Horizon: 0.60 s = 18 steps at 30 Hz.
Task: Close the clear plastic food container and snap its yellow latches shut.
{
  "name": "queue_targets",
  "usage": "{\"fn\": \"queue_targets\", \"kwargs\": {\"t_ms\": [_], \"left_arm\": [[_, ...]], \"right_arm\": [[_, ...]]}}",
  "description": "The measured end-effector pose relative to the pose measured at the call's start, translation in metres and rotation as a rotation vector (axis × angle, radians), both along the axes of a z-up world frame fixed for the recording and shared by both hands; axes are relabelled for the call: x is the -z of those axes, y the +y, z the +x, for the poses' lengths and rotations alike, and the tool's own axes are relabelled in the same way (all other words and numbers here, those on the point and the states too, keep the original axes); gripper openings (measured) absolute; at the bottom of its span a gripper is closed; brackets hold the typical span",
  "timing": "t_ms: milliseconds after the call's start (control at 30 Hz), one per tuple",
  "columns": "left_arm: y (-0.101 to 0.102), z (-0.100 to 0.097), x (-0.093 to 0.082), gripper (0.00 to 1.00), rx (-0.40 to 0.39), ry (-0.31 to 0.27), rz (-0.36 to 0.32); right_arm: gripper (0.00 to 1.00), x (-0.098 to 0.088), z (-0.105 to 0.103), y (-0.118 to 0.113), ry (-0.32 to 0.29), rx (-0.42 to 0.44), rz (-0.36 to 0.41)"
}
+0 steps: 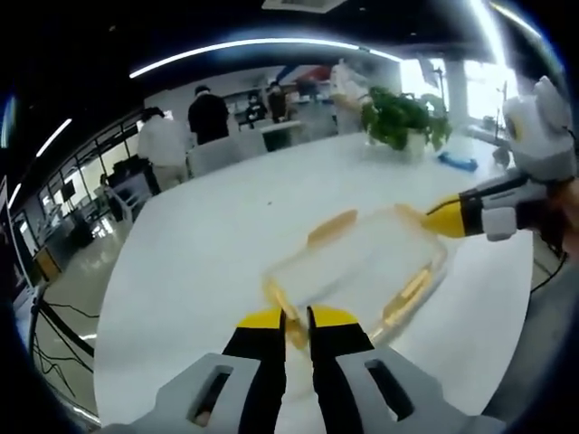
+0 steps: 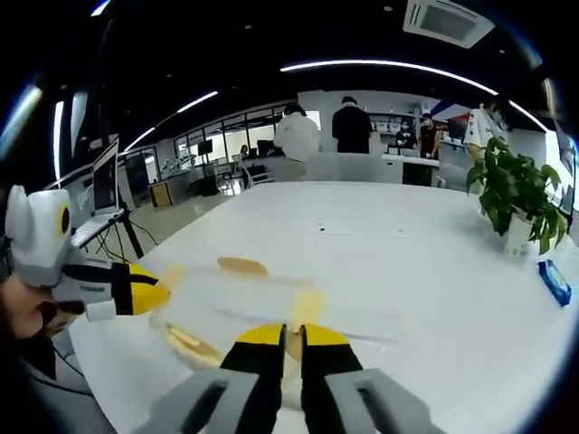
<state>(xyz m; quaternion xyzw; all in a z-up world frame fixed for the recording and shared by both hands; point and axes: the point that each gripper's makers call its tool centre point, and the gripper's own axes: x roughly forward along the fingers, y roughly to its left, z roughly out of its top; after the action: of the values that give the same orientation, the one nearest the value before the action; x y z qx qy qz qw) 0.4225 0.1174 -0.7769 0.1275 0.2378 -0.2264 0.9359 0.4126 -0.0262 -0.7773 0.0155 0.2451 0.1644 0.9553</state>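
Our left gripper is reaching forward with its yellow-tipped jaws drawn nearly together, and a yellow latch on the near end of the container is sitting in the narrow gap between them; we are reading that as a pinch on the latch, though the contact itself is blurred. Our right gripper is doing much the same in the right gripper view: its jaws are standing close together, with a yellow latch of the container just at their tips. Seen from the left gripper view, that right gripper is coming in from the side and its yellow tip is touching the container's far corner.

The clear plastic container is lying flat on the white table, towards the table edge nearest us, with its lid resting on top. Yellow latches are showing along its sides: one on the far long side and one on the opposite long side, which is lying out flat.

Further along the table, towards its far end, a potted plant is standing, and a small blue object is lying near it. Beyond the table's far edge, people are standing at desks with their backs to us. In the right gripper view a laptop is standing open off the table's side.
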Motion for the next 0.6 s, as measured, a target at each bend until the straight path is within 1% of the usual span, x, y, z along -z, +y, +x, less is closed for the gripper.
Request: {"fn": "queue_targets", "kwargs": {"t_ms": [267, 600], "left_arm": [[-0.012, 0.002, -0.004, 0.05, -0.006, -0.008, -0.006], [-0.024, 0.0, -0.002, 0.05, -0.002, -0.002, -0.018]], "right_arm": [[0.02, 0.0, -0.002, -0.011, -0.001, 0.007, 0.0], [0.02, -0.001, -0.003, -0.024, -0.003, 0.017, -0.005]]}}
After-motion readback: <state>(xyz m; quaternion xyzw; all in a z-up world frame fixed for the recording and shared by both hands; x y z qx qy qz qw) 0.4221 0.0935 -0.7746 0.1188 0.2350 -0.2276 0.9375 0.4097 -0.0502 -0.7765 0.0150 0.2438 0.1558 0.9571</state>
